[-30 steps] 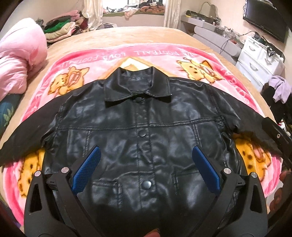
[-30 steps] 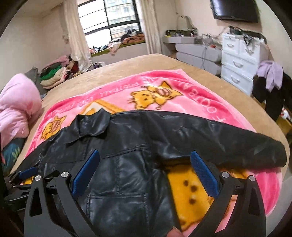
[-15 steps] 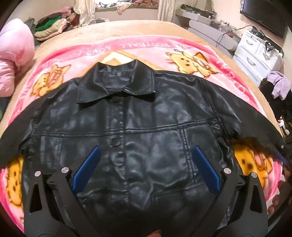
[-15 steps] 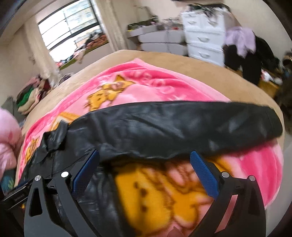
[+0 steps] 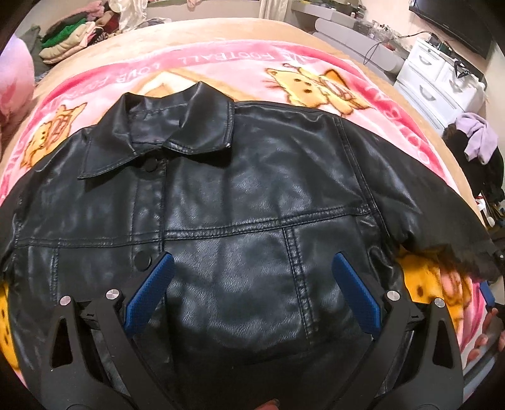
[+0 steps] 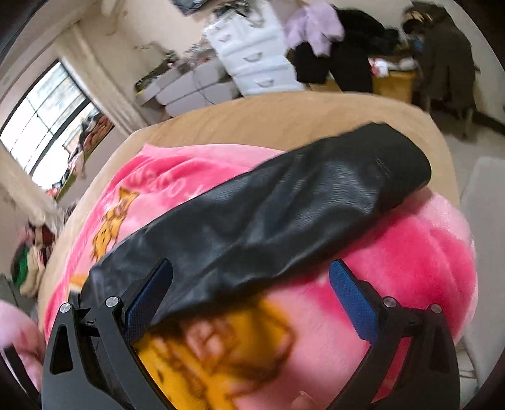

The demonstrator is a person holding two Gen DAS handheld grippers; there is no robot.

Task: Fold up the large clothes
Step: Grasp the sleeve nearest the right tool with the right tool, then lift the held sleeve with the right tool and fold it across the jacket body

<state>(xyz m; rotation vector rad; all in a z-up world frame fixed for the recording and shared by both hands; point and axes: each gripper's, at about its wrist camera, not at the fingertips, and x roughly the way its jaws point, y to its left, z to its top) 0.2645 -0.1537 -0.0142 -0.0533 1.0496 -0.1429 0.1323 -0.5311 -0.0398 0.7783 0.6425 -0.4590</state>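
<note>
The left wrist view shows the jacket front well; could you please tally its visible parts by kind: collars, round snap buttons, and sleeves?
On the black leather jacket, in the left wrist view:
Collars: 1
Round snap buttons: 2
Sleeves: 1 fully in view; the opposite one is cut off at the frame edge
Total: 4

A pink blanket (image 5: 221,60) printed with yellow cartoon cats is spread over the bed (image 5: 240,30), which wears a tan cover. Far to the left, folded clothes (image 5: 68,39) sit in a heap beside a pink quilt (image 5: 14,82). On the right stands a white chest of drawers (image 5: 442,79), with a lilac garment (image 5: 478,135) draped over dark clothes nearby. A dark television (image 5: 454,28) hangs above the drawers. A bright window (image 6: 50,116) lights the far wall.
</note>
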